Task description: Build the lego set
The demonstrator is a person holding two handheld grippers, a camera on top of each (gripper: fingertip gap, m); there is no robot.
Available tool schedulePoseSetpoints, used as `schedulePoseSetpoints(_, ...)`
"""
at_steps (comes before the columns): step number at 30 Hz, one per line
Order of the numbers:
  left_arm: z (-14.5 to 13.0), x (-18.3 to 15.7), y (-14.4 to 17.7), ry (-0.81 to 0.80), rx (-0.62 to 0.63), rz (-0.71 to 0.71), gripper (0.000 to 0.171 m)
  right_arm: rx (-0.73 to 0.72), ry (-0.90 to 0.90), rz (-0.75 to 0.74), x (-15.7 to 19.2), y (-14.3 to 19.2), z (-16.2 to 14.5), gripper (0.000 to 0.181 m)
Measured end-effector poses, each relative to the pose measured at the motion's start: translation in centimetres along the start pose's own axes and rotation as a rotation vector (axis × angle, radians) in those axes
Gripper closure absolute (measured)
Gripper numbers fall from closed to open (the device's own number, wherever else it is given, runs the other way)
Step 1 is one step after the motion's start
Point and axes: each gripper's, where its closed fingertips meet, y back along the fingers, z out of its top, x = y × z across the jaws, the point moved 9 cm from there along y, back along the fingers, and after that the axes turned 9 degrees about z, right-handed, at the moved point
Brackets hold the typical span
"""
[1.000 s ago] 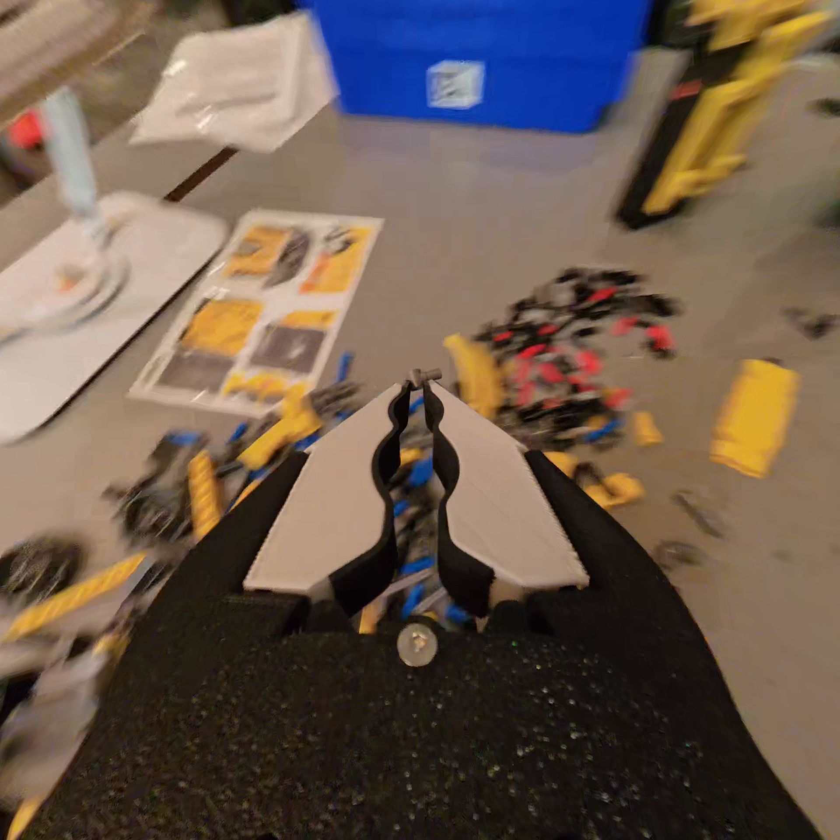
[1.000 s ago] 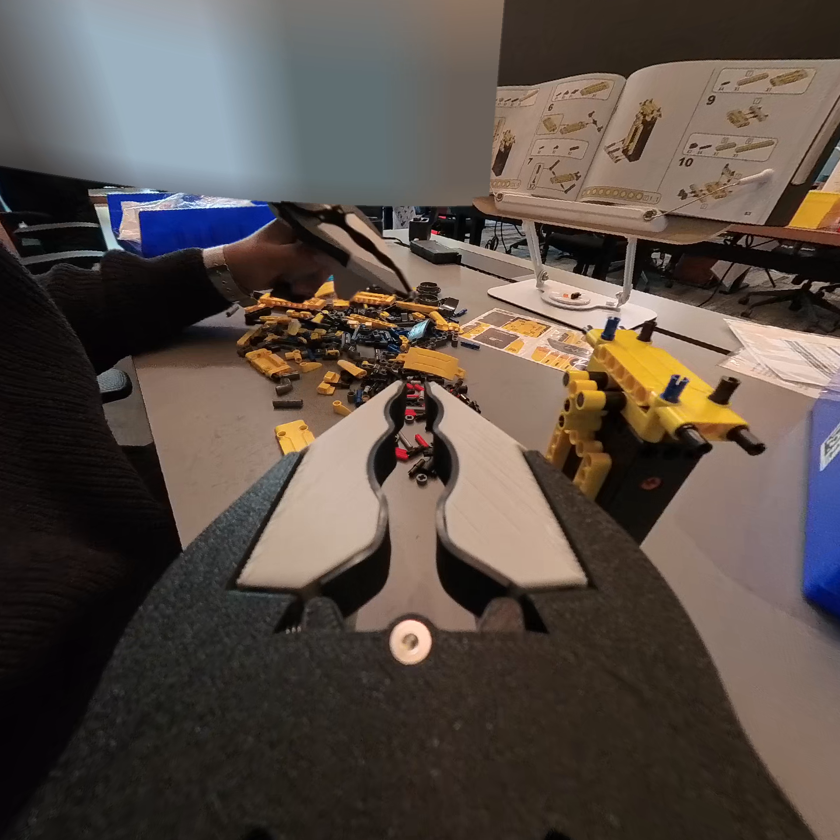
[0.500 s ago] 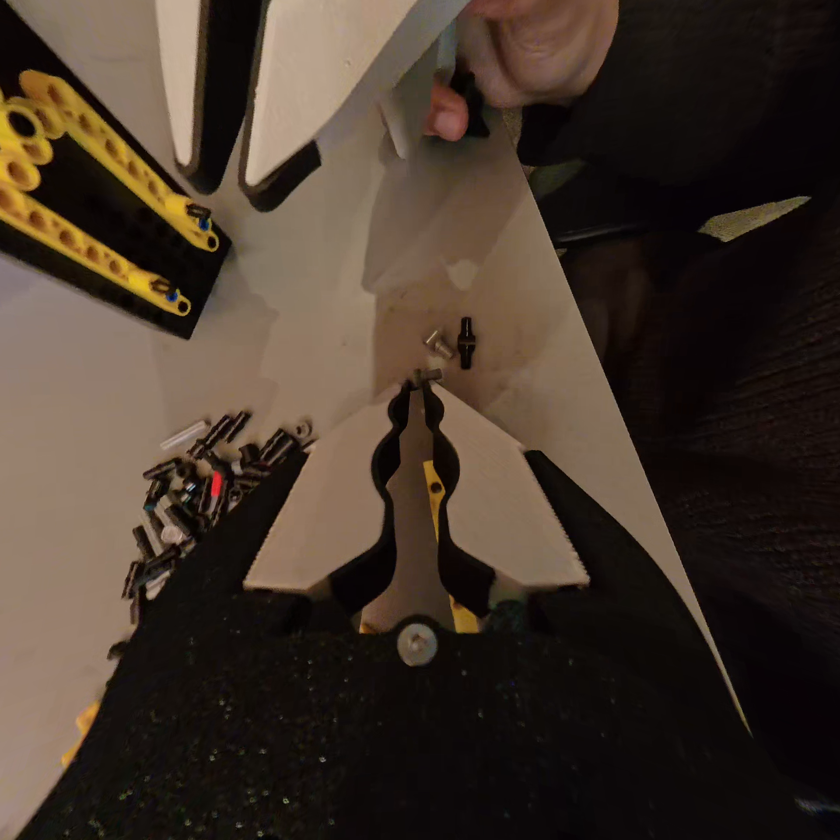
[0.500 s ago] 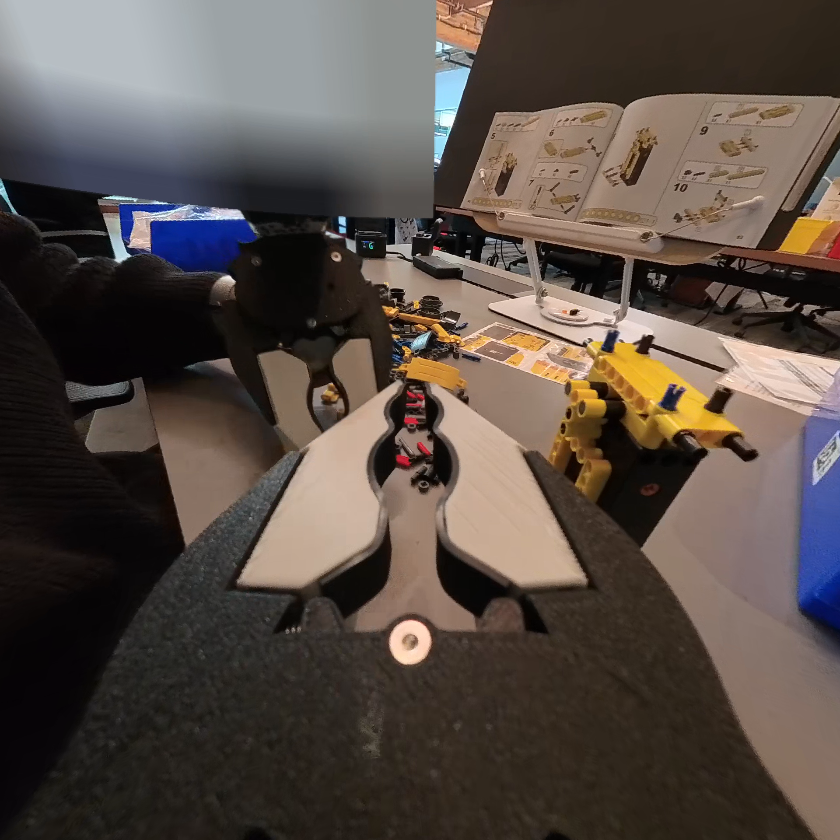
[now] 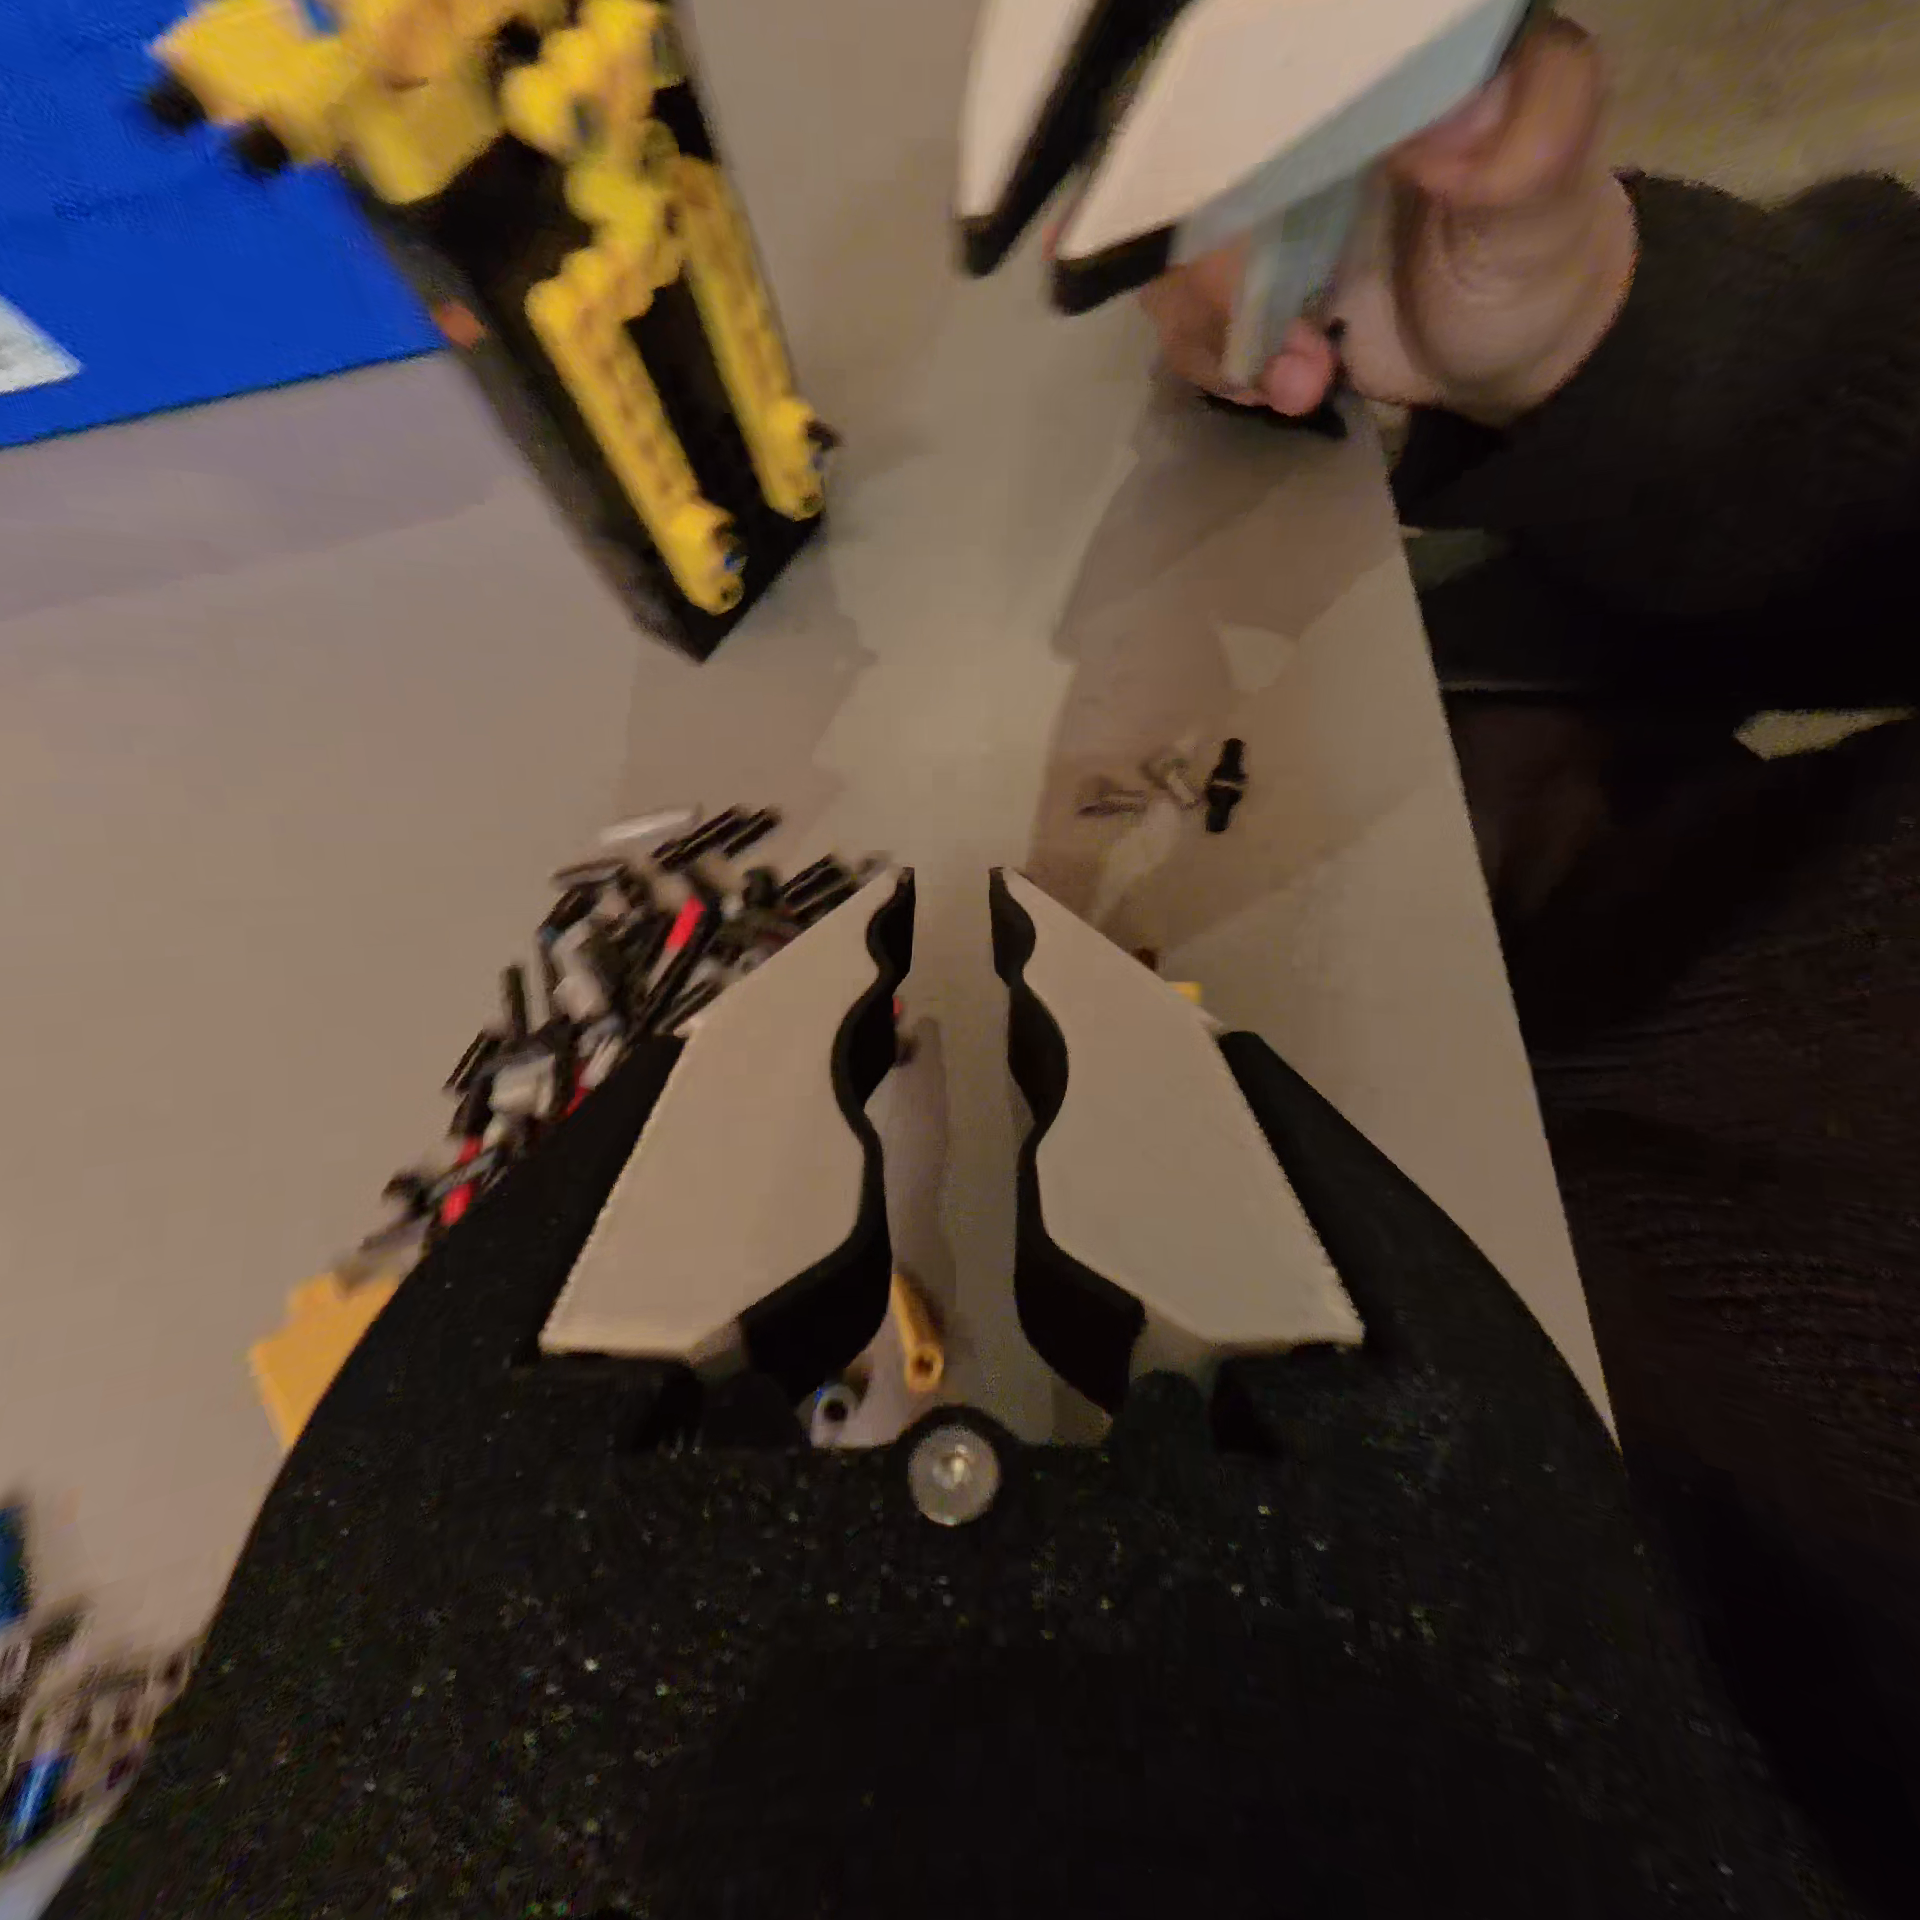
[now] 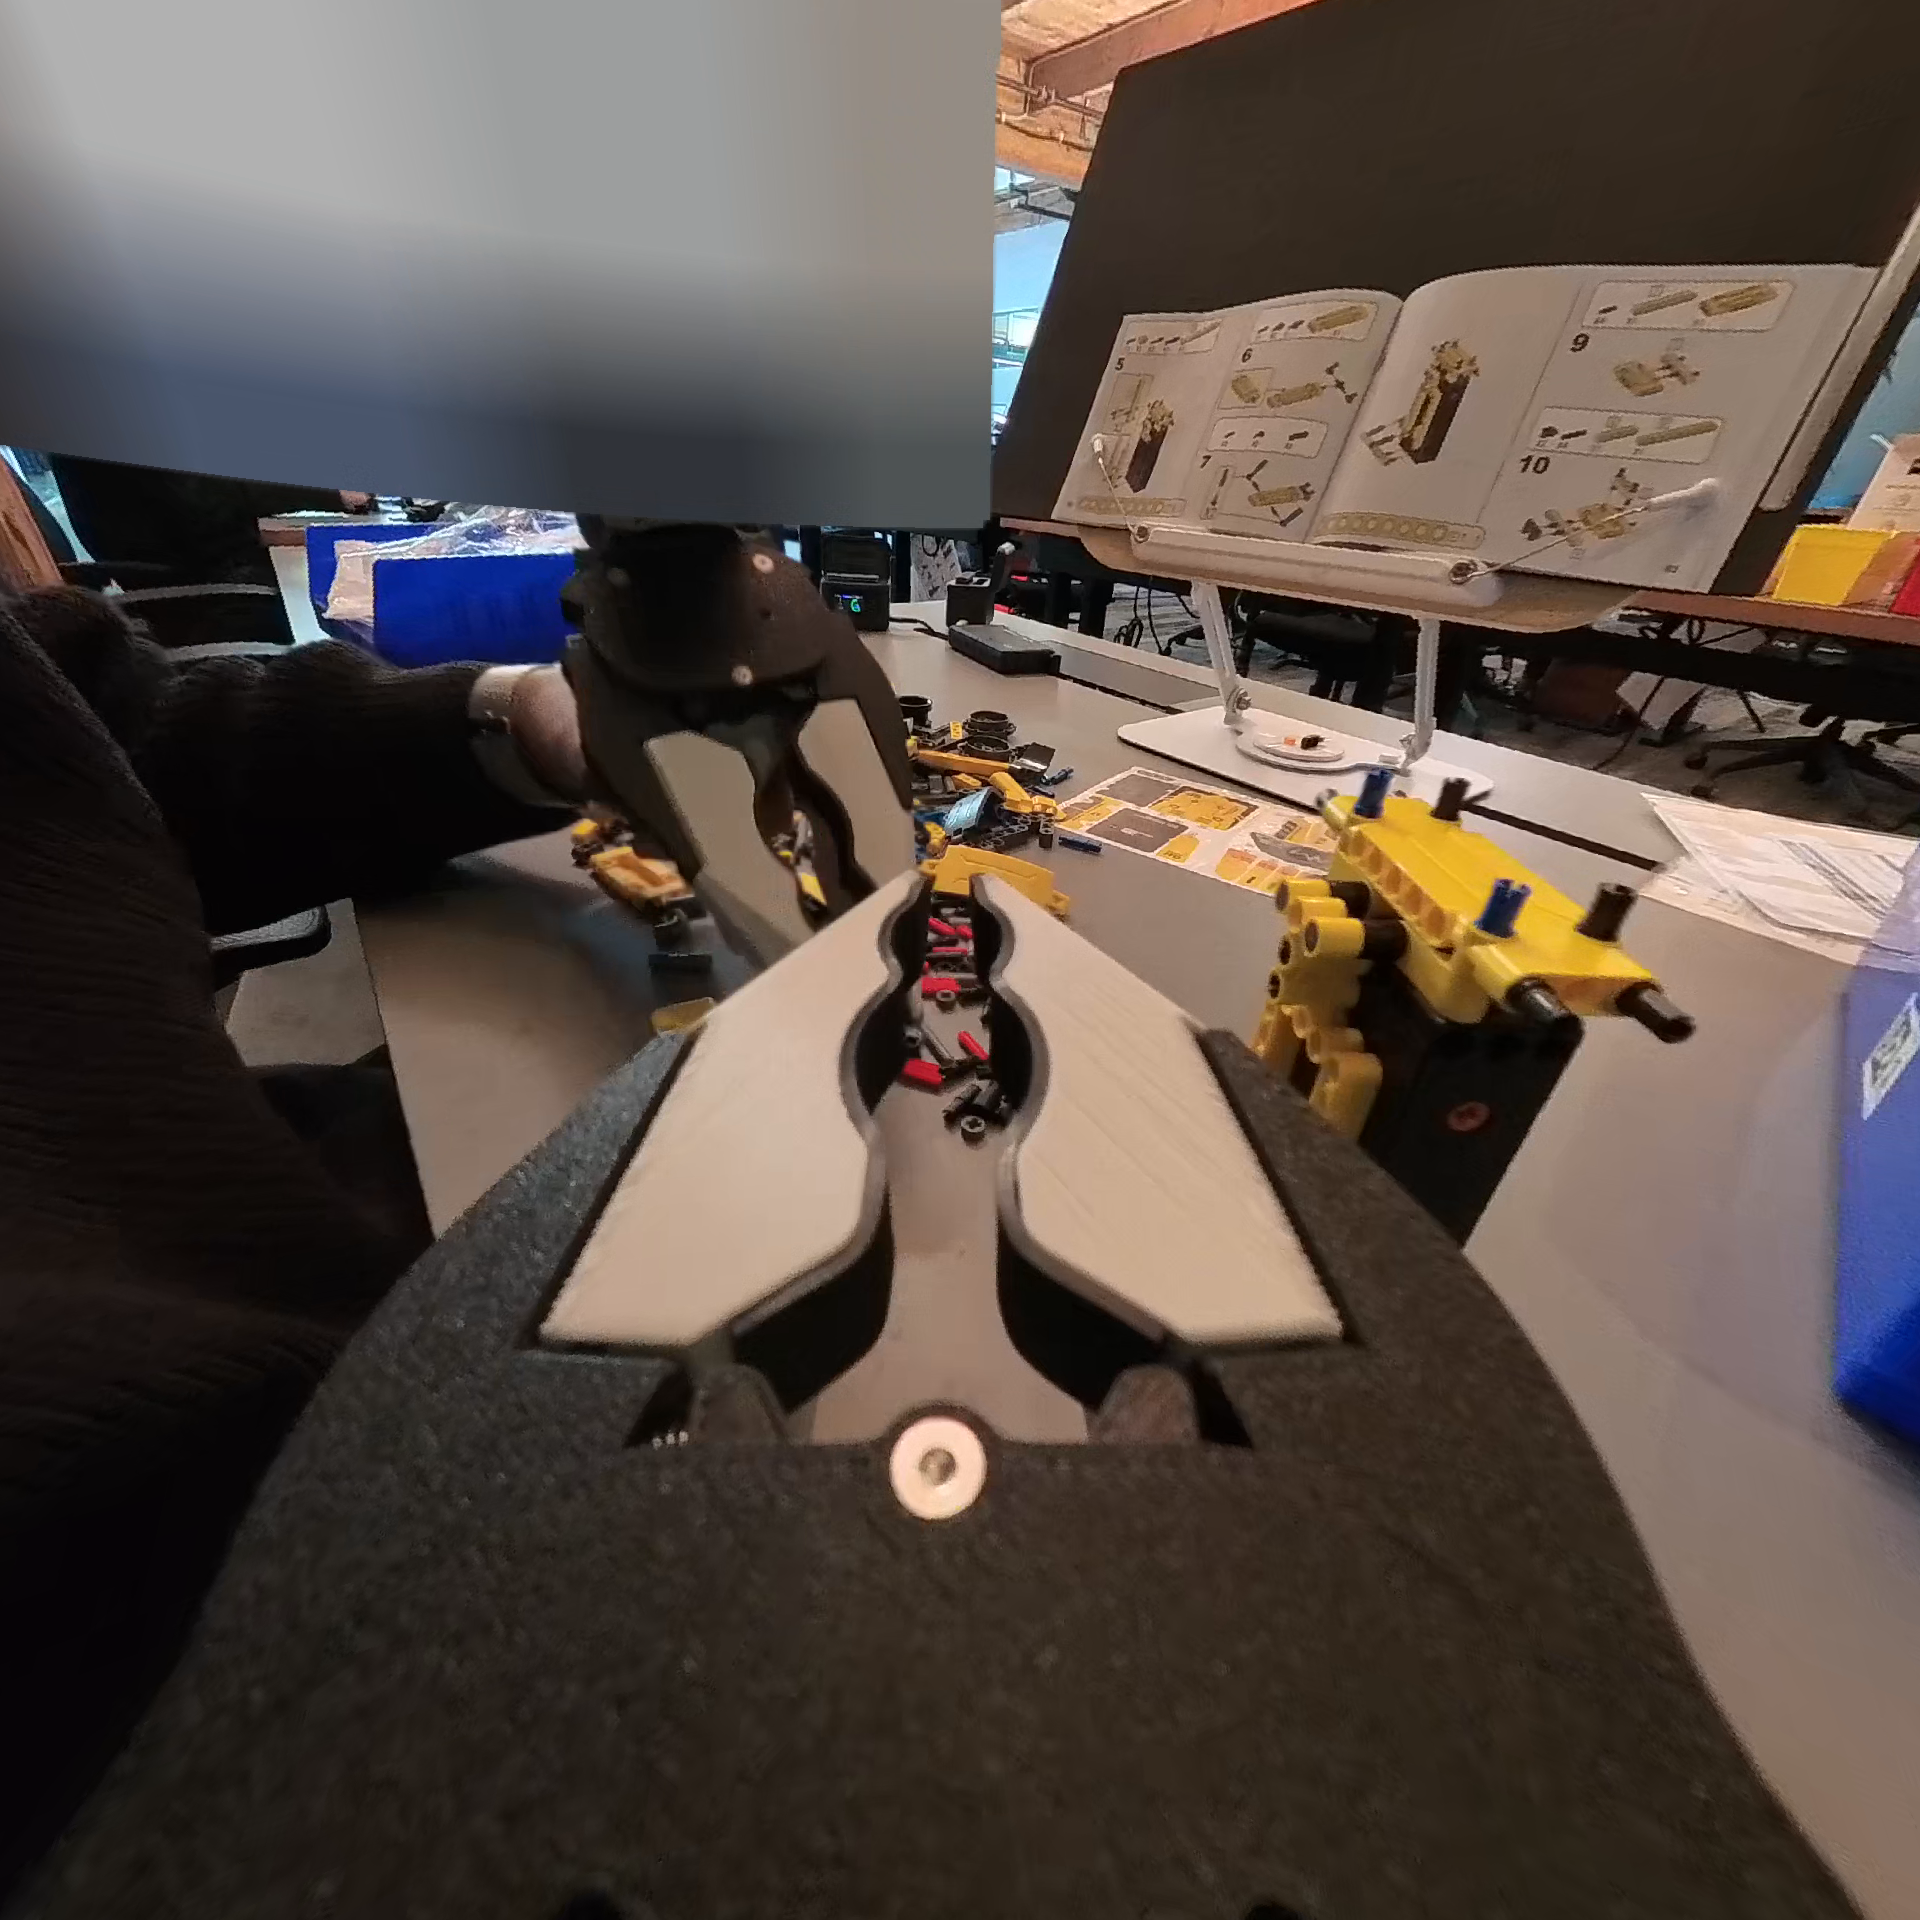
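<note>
My left gripper (image 5: 951, 883) hangs over the grey bench (image 5: 260, 831), fingers parted with nothing between them, beside a heap of small black and red pins (image 5: 623, 977). My right gripper (image 6: 948, 888) has its fingers slightly apart, also bare, near the yellow-and-black block model (image 6: 1434, 997). A blue bin (image 6: 1881, 1195) sits at the right; its contents are hidden. An open instruction booklet (image 6: 1455, 416) rests on a stand.

both grippers alike: left gripper (image 5: 951, 883) and right gripper (image 6: 948, 883) have speckled black bodies, pale grey wedge fingers (image 6: 727, 1153) edged with wavy black pads, silver screw (image 6: 937, 1465) at 6 o'clock; black knit sleeve (image 6: 312, 748).
</note>
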Motion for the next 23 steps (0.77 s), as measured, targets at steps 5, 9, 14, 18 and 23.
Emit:
schedulePoseSetpoints(5, -3.3, 3.8, 3.4, 0.2, -0.016, 0.204, 0.158, 0.057, 0.003, -0.011, 0.0, -0.6, -0.3, 0.174)
schedulePoseSetpoints(9, -5.4, 5.1, 5.5, 0.318, -0.062, 0.231, 0.158, 0.131, -0.004, -0.023, -0.2, -1.3, -0.7, 0.174)
schedulePoseSetpoints(14, -6.4, 5.3, 6.4, 0.392, -0.112, 0.223, 0.158, 0.182, 0.027, -0.053, 0.0, -1.8, -0.9, 0.174)
schedulePoseSetpoints(18, -6.1, 5.1, 6.4, 0.405, -0.133, 0.203, 0.158, 0.212, 0.027, -0.051, 0.0, -2.1, -1.1, 0.174)
schedulePoseSetpoints(23, -5.9, 4.8, 6.2, 0.382, -0.13, 0.222, 0.158, 0.206, -0.019, -0.032, -0.4, -2.0, -1.1, 0.174)
